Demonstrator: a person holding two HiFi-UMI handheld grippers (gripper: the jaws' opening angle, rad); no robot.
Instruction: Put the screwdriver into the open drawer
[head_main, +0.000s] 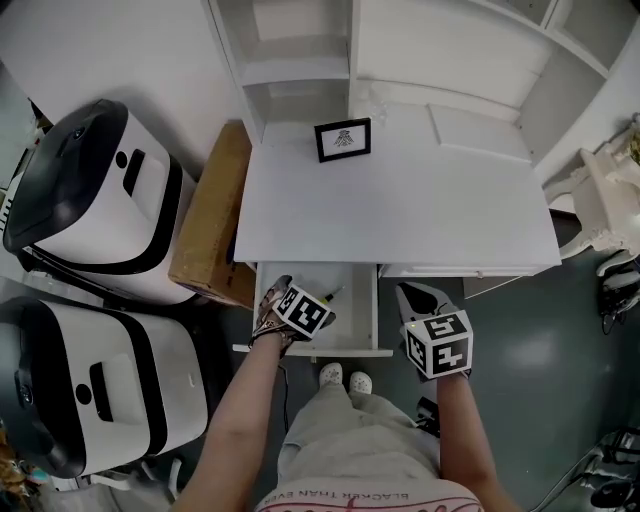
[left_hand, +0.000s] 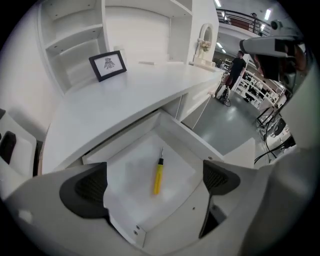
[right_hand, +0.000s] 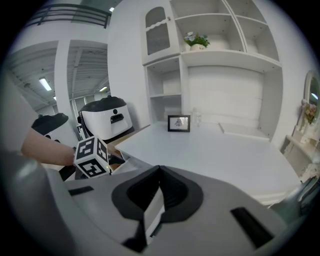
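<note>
Lying flat on the smooth white floor of the open drawer (left_hand: 186, 136), the screwdriver (left_hand: 158, 177) has a round yellow handle and a thin dark shaft. In the head view the left tool (left_hand: 150, 186) covers most of it. This tool hangs above it, jaws wide apart and empty. The right tool (right_hand: 159, 195) has its ribbed dark pads pressed together, in front of the matte white worktop (head_main: 400, 200).

screwdriver (left_hand: 158, 178): yellow handle, lying flat | inside drawer (left_hand: 131, 194): white, open
</note>
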